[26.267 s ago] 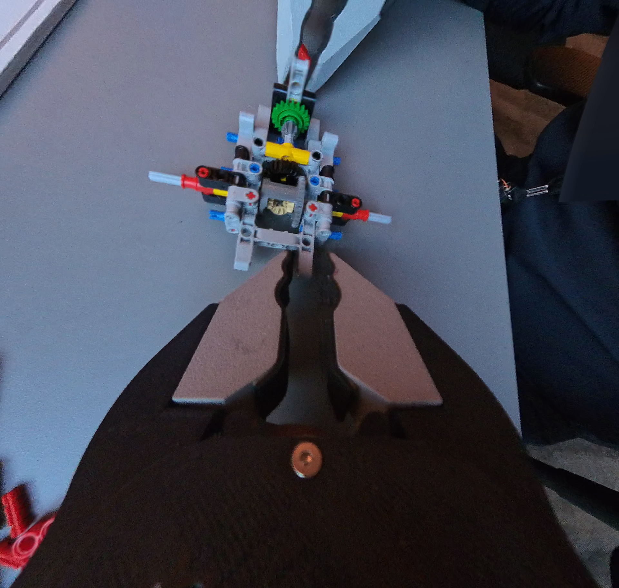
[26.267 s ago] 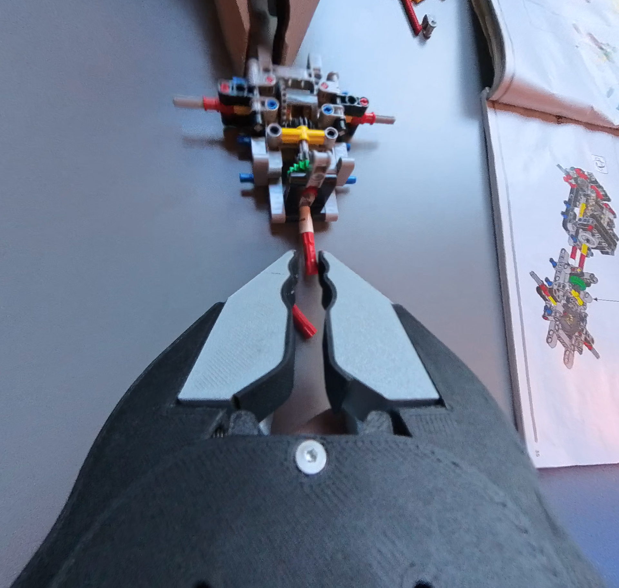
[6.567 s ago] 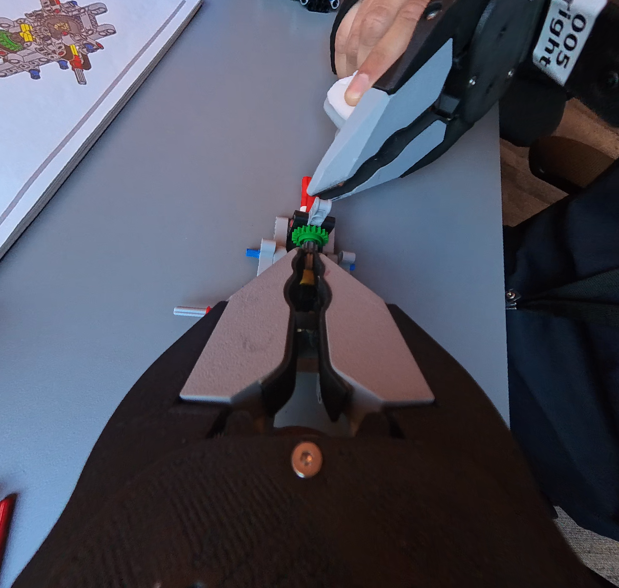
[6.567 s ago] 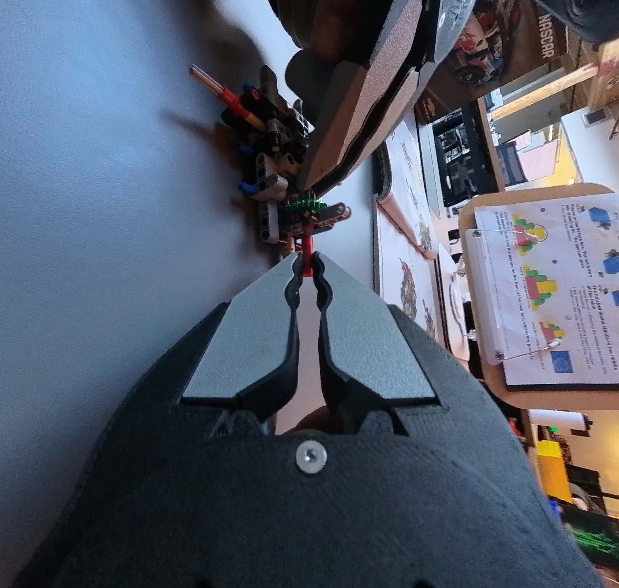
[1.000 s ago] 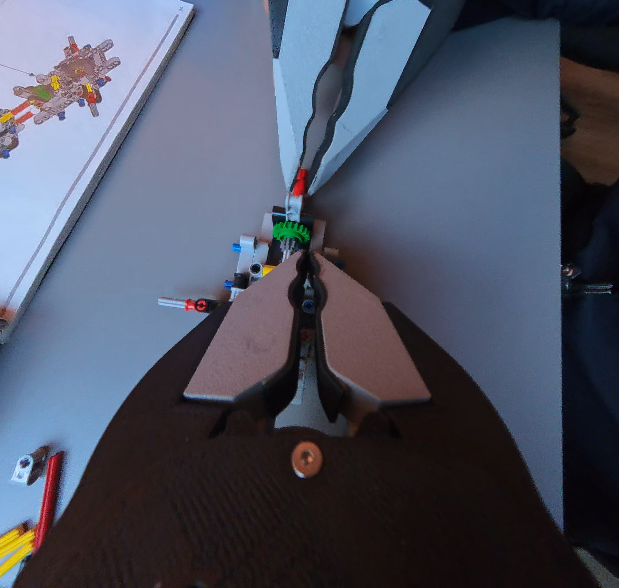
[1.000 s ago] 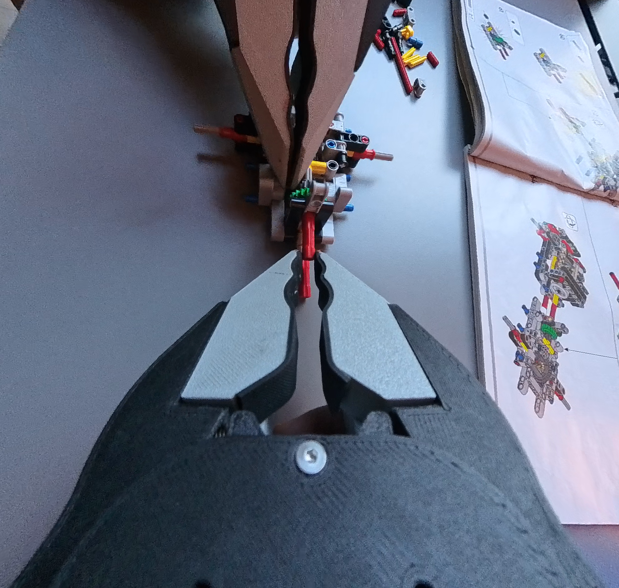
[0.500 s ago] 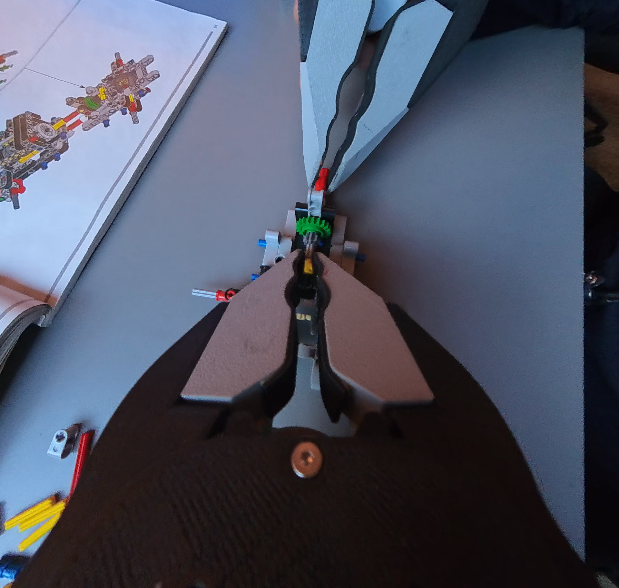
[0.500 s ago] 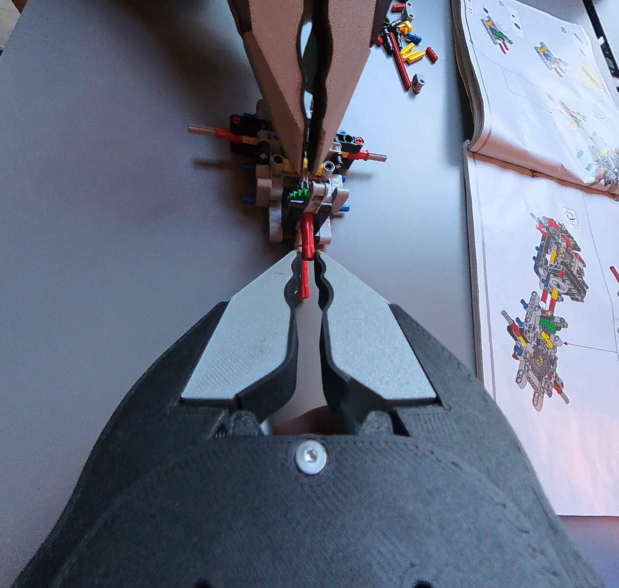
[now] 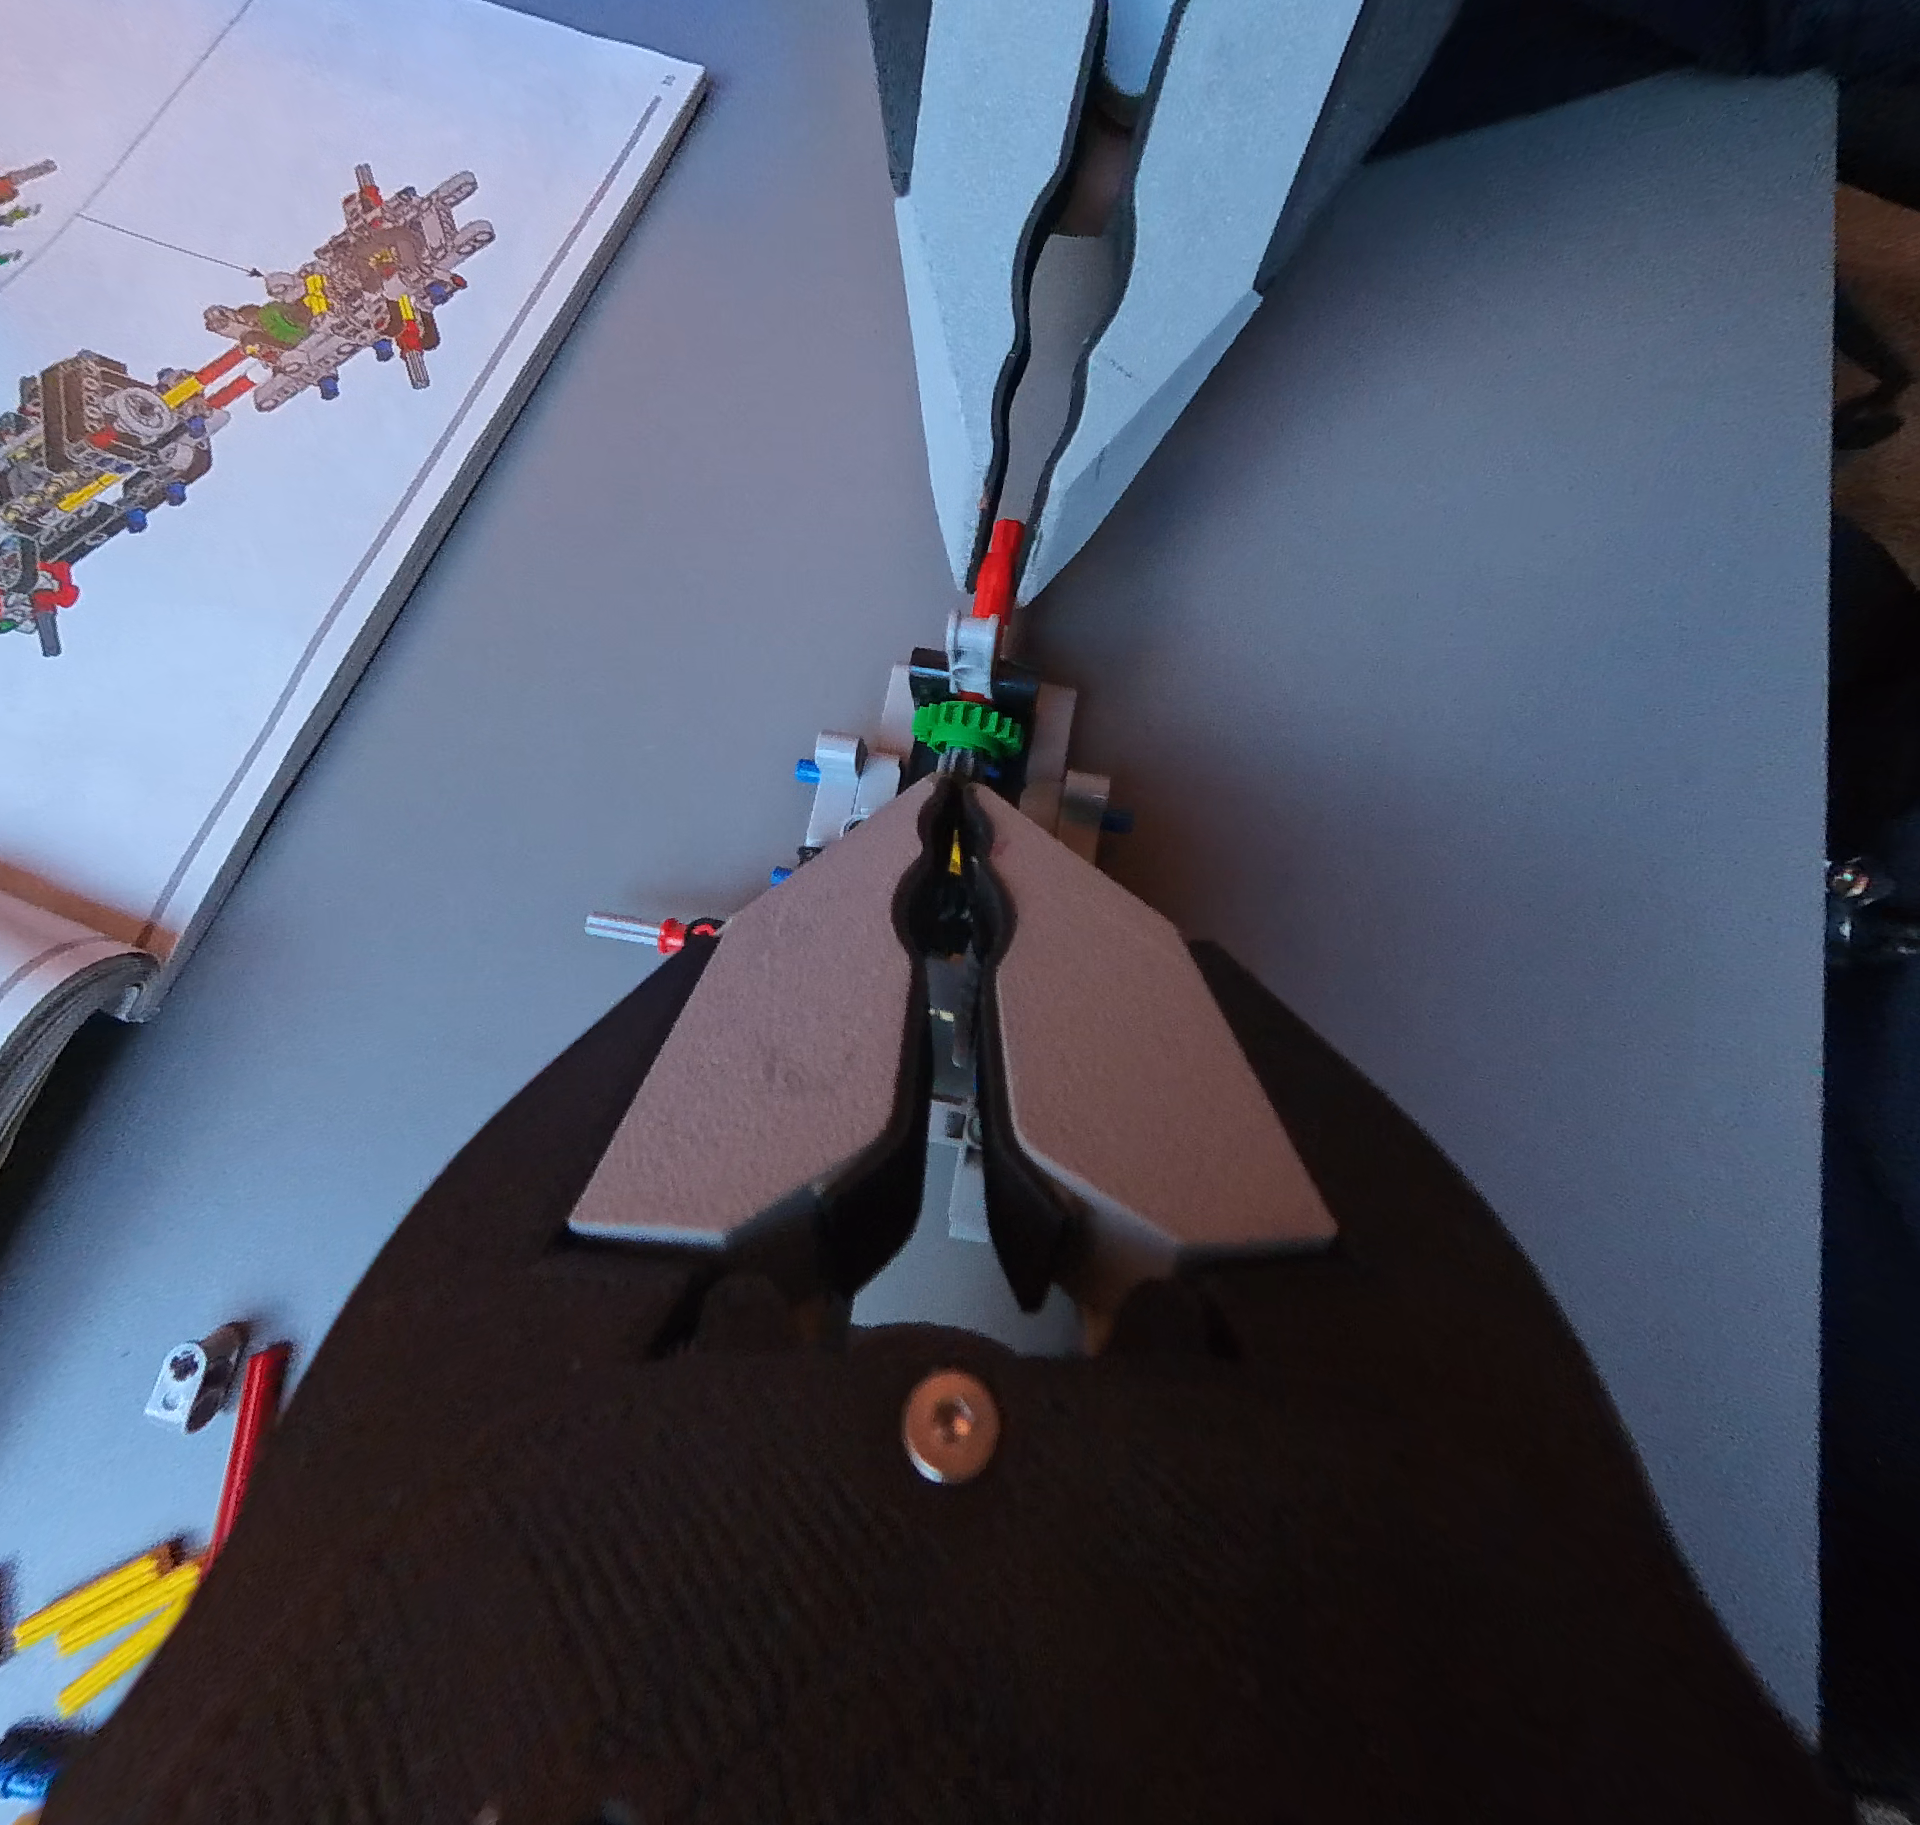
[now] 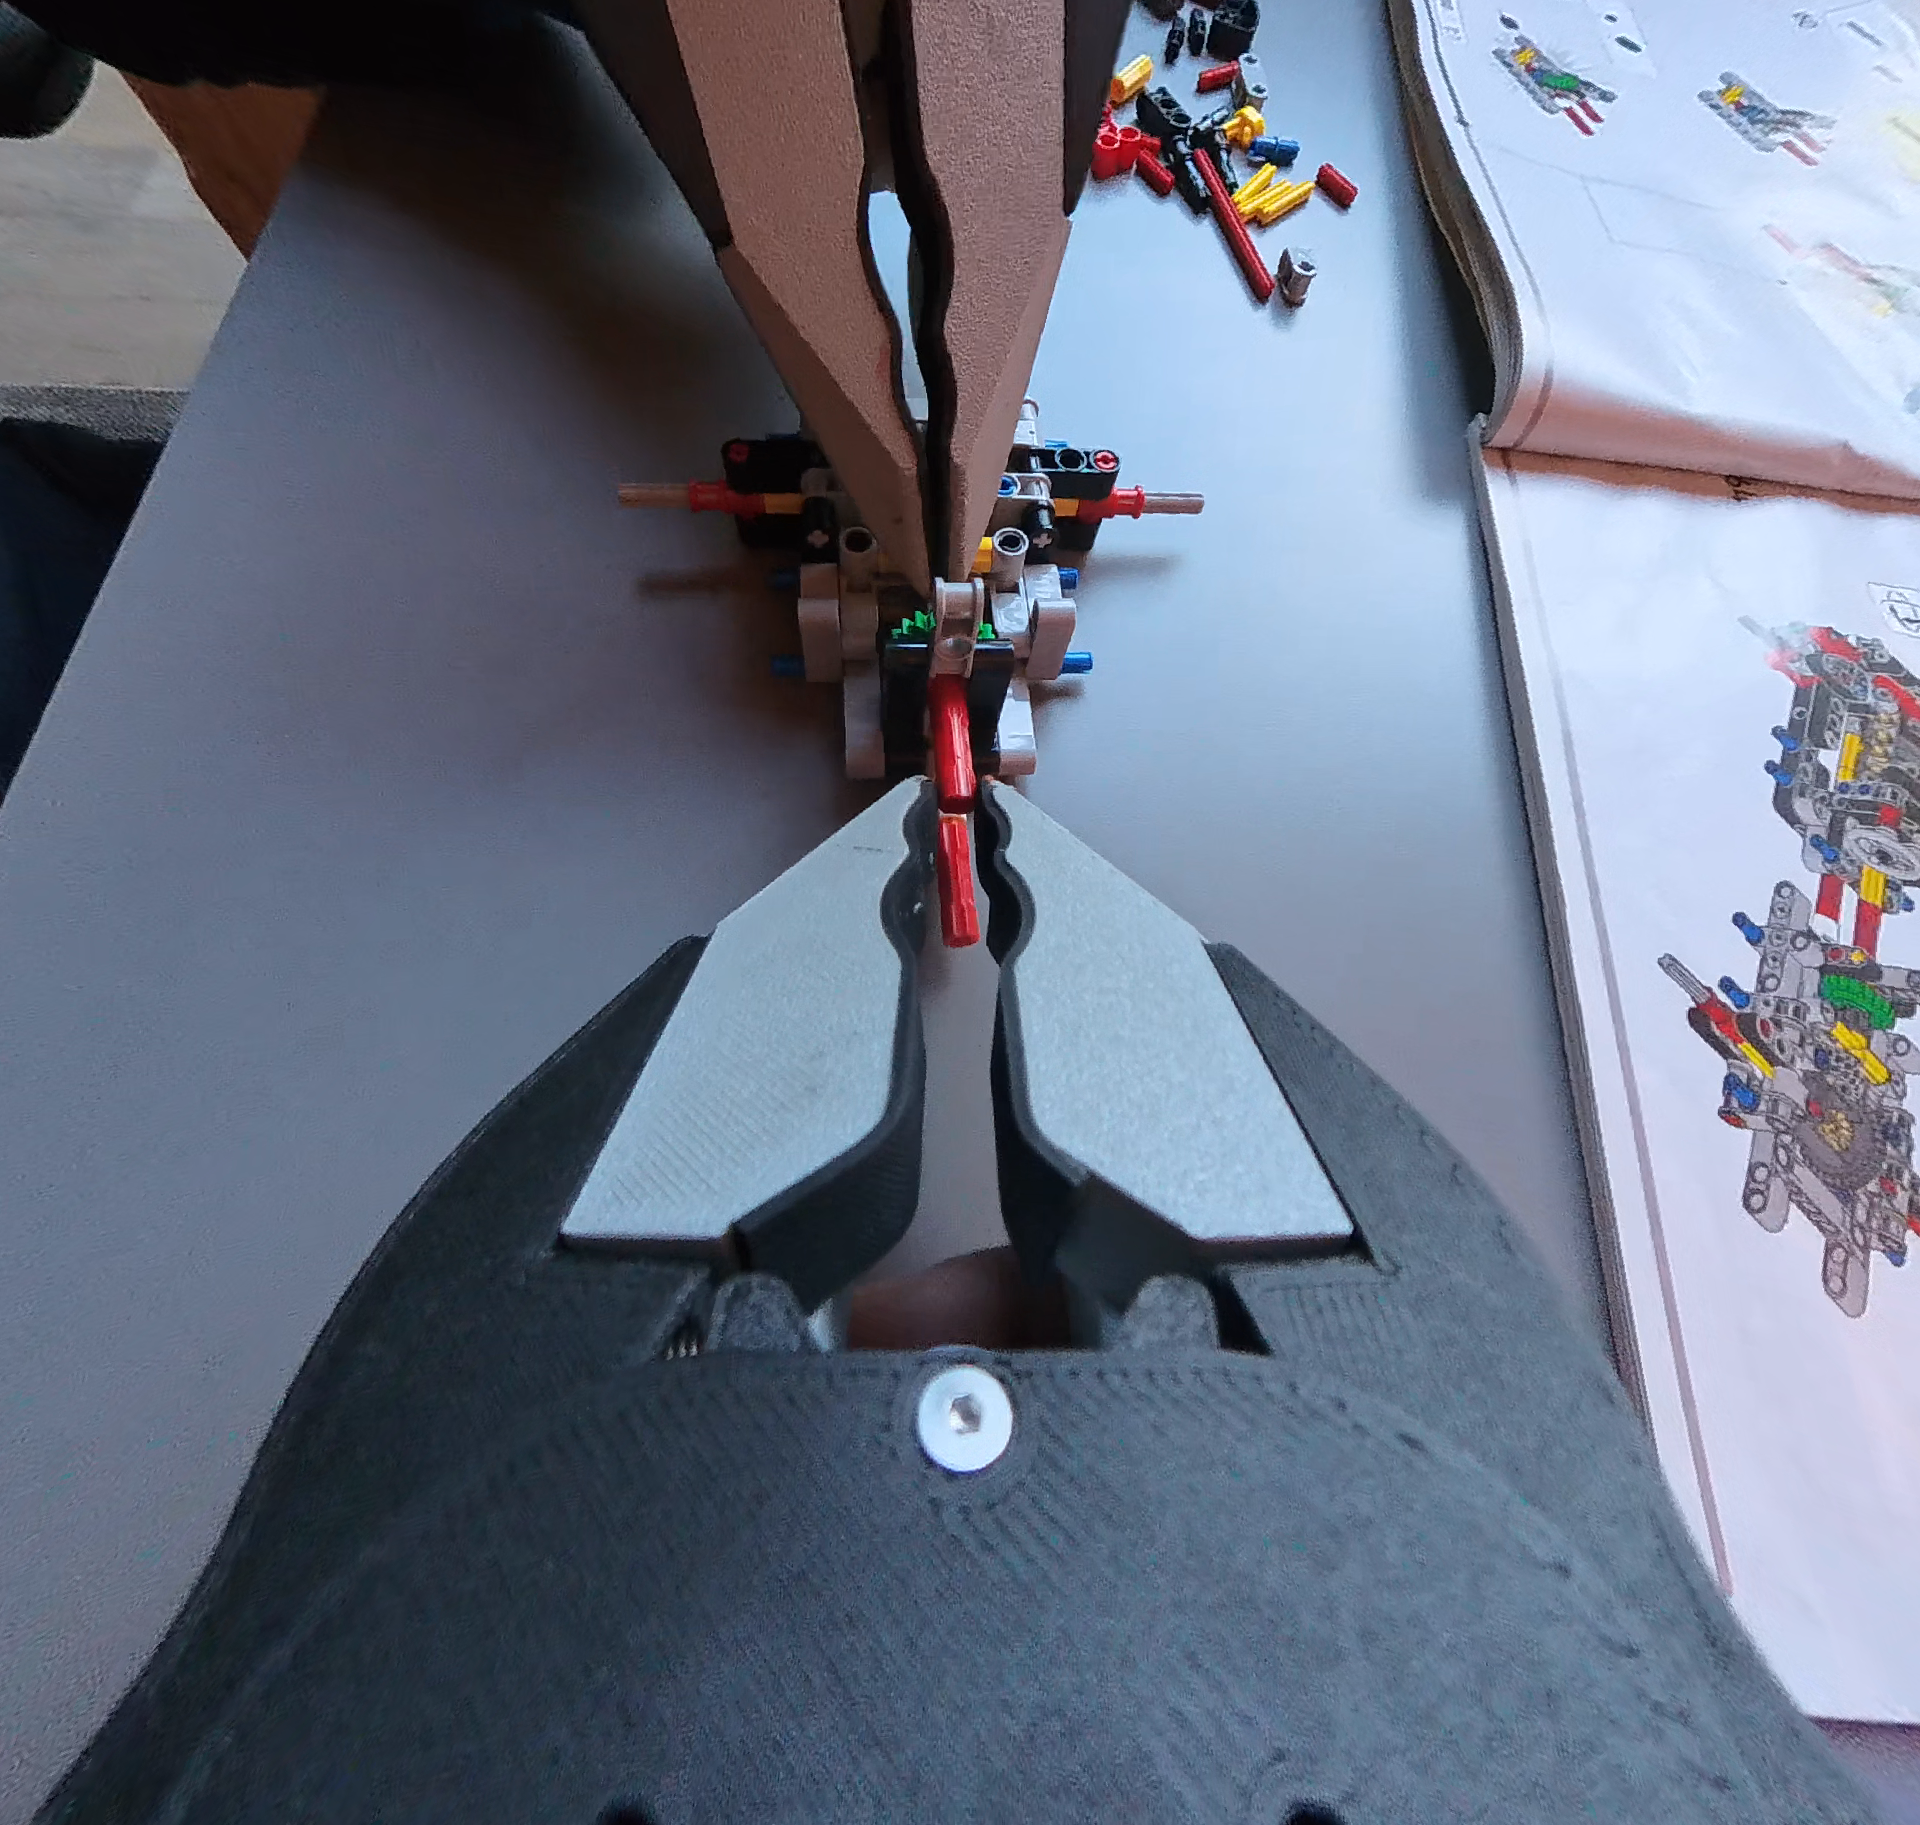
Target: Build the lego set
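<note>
So my right gripper [image 10: 954, 807] is pinched tight on a red axle [image 10: 951, 736], pads pressing both sides. The axle's long axis runs straight out ahead of the fingers into the grey connector [image 10: 957, 622] on the brick assembly [image 10: 831, 612], which sits on the grey table [image 10: 416, 736]. My left gripper [image 9: 954, 788] comes at the assembly from the opposite end, fingertips closed together at the shaft just behind the green gear [image 9: 968, 726]. Whether it actually grips anything there, I can't tell.

Grey table [image 10: 416, 736] carries brick model [image 10: 935, 570], booklet [image 10: 1714, 217], loose pieces [image 10: 1226, 154].
</note>
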`<state>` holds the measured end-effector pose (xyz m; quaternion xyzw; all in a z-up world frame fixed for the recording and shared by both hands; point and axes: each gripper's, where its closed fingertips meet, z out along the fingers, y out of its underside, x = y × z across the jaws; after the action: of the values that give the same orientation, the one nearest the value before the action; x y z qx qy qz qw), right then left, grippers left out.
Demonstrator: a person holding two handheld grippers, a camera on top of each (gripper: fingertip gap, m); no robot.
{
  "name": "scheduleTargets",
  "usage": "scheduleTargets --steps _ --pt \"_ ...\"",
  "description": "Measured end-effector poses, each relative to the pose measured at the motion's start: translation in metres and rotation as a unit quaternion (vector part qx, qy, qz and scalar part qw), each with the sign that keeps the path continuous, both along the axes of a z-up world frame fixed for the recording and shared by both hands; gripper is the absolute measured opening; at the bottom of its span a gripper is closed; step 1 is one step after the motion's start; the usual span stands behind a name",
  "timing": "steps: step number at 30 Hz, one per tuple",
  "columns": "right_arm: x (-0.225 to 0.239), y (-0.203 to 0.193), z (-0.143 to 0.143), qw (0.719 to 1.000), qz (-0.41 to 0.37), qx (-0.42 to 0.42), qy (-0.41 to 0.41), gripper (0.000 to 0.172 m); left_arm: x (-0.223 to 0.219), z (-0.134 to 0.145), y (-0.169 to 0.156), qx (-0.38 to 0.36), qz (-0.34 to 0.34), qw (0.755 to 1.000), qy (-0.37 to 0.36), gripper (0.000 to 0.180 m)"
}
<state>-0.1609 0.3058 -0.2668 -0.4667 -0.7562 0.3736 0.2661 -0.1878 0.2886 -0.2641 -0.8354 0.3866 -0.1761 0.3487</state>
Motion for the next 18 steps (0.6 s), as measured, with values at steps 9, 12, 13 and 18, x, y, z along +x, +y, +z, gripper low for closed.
scheduleTargets --steps 9,12,13,18 --pt "0.0 0.0 -0.002 1.0 0.002 0.009 0.001 0.003 -0.025 0.015 -0.006 -0.005 0.002 1.0 -0.023 0.045" --pt "0.0 -0.001 -0.002 1.0 0.002 0.01 0.0 0.003 -0.02 0.004 -0.009 -0.019 -0.009 1.0 -0.006 0.038" --pt "0.001 -0.001 -0.002 1.0 0.003 0.011 -0.001 0.003 -0.02 0.003 -0.007 -0.012 -0.008 1.0 0.001 0.037" --pt "-0.001 0.0 -0.003 1.0 -0.001 0.026 0.004 0.003 -0.016 -0.001 -0.009 -0.012 -0.02 1.0 0.004 0.011"
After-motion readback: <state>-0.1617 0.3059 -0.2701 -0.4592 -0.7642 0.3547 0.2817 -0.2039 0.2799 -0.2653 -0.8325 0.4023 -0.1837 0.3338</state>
